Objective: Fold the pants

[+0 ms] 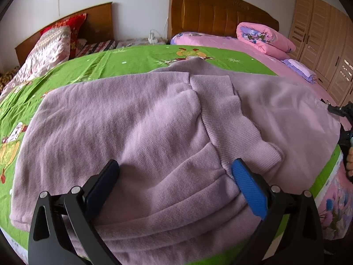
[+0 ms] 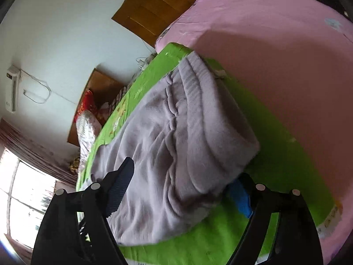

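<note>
With the pants (image 1: 154,121) spread on the bed (image 1: 132,59), both claws, left (image 1: 174,172) and right (image 2: 183,183), gape astride cloth near 6 o'clock, grasping nothing; next they should pinch it for a fold.

- Pants (image 1: 136,119): plain pale lilac fleece; the cuff (image 1: 222,110) is the same lilac in a ribbed knit.
- Sheet (image 1: 136,59) under them: bright green with cartoon figures in yellow and red.
- Second bed (image 1: 222,44): plain pink sheet; its rolled quilt (image 1: 262,37) is pink with a blue flower print.
- Headboards (image 1: 220,15): orange-brown wood.
- Pillow (image 1: 72,26): red with a floral pattern.
- My left claw (image 1: 174,174): black frame, one blue pad, one dark navy pad.
- My right claw (image 2: 183,190): same colours.
</note>
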`<state>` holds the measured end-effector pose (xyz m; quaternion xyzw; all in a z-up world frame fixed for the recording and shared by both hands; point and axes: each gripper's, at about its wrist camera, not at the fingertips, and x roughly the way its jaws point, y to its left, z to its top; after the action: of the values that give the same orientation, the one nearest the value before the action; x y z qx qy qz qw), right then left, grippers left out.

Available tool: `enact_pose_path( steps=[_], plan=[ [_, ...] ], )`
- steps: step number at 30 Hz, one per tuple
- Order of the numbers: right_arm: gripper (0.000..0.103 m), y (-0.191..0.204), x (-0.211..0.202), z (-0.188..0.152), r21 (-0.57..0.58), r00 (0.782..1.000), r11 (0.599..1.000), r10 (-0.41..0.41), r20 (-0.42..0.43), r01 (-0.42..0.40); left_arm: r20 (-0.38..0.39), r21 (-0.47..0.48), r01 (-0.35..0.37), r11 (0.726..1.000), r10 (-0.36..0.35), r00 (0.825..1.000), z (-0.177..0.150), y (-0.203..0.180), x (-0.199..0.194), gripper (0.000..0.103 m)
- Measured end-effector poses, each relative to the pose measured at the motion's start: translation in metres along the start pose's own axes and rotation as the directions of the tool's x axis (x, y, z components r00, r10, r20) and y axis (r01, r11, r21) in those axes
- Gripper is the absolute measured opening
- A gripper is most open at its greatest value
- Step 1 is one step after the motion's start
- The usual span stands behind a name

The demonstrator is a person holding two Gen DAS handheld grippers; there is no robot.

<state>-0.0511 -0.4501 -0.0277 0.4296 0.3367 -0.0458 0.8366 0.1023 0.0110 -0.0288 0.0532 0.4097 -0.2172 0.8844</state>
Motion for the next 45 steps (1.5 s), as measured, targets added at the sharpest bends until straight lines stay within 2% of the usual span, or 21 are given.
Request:
enact_pose_path(
  steps=[2,4,7,9,10,12,13,14,16,18,22,27,41,43,45],
  plan=[
    [0.083,0.006,0.004,-0.004,-0.025,1.000,0.999,-0.019,0.015,0.020,-0.009,-0.038,0.025,0.999,-0.025,1.000,0.007,-0.002,-0.008,0.101],
    [0.086,0.007,0.005,-0.006,-0.019,0.999,1.000,-0.015,0.037,0.016,0.034,-0.012,0.051,0.999,-0.051,0.998,0.020,-0.014,-0.023,0.101],
    [0.089,0.012,0.008,-0.006,-0.027,0.999,0.999,-0.022,0.044,0.023,0.060,0.087,-0.028,0.996,0.023,0.998,0.041,-0.039,-0.025,0.101],
    [0.088,0.012,0.009,-0.004,-0.035,0.999,0.999,-0.018,0.045,0.020,0.030,0.121,-0.051,0.991,0.048,0.998,0.050,-0.050,-0.011,0.101],
    [0.083,0.009,0.008,-0.004,-0.034,0.999,0.999,-0.016,0.051,0.018,-0.003,0.134,-0.064,0.989,0.065,0.998,0.051,-0.054,0.001,0.101],
    [0.067,0.003,0.004,-0.006,-0.016,0.997,1.000,-0.021,0.071,0.023,-0.042,0.150,-0.095,0.984,0.102,0.994,0.049,-0.057,0.020,0.101],
    [0.056,0.000,0.003,-0.009,-0.008,0.997,1.000,-0.019,0.076,0.020,-0.067,0.159,-0.088,0.983,0.099,0.993,0.043,-0.059,0.030,0.101],
    [0.053,-0.003,0.003,-0.009,-0.012,0.997,1.000,-0.004,0.081,0.005,-0.078,0.164,-0.082,0.983,0.095,0.992,0.037,-0.059,0.037,0.102],
    [0.049,-0.007,0.001,-0.012,-0.026,0.995,1.000,0.011,0.097,-0.009,-0.034,0.140,-0.045,0.989,0.051,0.998,0.030,-0.052,0.037,0.102],
    [0.048,-0.007,0.000,-0.015,-0.039,0.993,0.999,0.013,0.121,-0.009,-0.036,0.110,-0.011,0.994,0.015,0.999,0.029,-0.044,0.038,0.102],
    [0.046,-0.004,0.002,-0.020,-0.046,0.986,0.999,0.001,0.168,0.006,-0.018,0.124,-0.033,0.992,0.036,0.999,0.027,-0.047,0.038,0.102],
    [0.046,-0.006,0.003,-0.017,-0.008,0.986,1.000,0.008,0.166,-0.007,-0.014,0.117,-0.025,0.993,0.027,1.000,0.026,-0.046,0.037,0.102],
    [0.038,-0.023,-0.001,-0.016,0.150,0.970,0.978,0.109,0.218,-0.143,-0.009,0.111,-0.015,0.994,0.016,1.000,0.024,-0.044,0.033,0.102],
    [0.037,-0.017,-0.005,-0.014,0.140,0.962,0.977,0.124,0.241,-0.161,0.014,0.093,0.015,0.996,-0.017,1.000,0.024,-0.039,0.022,0.101],
    [0.036,0.004,-0.012,-0.010,0.074,0.954,0.985,0.134,0.268,-0.159,0.081,0.036,0.101,0.994,-0.103,0.991,0.022,-0.026,-0.002,0.101]
  ],
)
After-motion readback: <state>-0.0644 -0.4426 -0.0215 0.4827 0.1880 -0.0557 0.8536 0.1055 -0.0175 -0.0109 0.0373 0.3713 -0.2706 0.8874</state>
